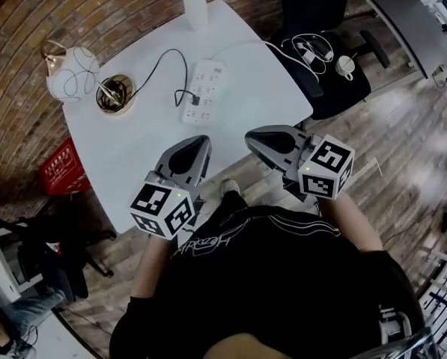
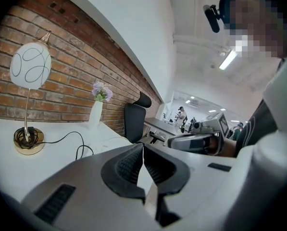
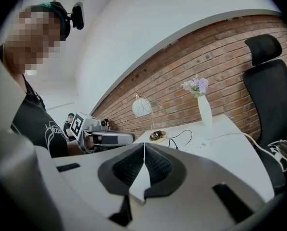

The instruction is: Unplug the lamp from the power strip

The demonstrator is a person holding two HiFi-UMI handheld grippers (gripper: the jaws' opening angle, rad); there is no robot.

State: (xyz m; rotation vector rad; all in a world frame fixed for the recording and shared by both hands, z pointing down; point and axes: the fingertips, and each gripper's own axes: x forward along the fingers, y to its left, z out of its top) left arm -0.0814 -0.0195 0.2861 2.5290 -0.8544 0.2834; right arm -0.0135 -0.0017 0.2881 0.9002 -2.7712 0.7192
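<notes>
Above near table edge (image 1: 133, 193), left tongs (image 1: 201, 142), right tongs (image 1: 252, 140) closed, empty; power strip (image 1: 203, 90) ahead.

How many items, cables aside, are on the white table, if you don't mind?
3: the lamp at the left corner, the vase at the far end, the power strip in the middle. Anything at the partly covered near edge could be hidden.

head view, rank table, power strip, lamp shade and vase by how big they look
1. table
2. lamp shade and power strip: about alike; the raised shade sits nearer the camera, so no ranking
3. vase
</notes>
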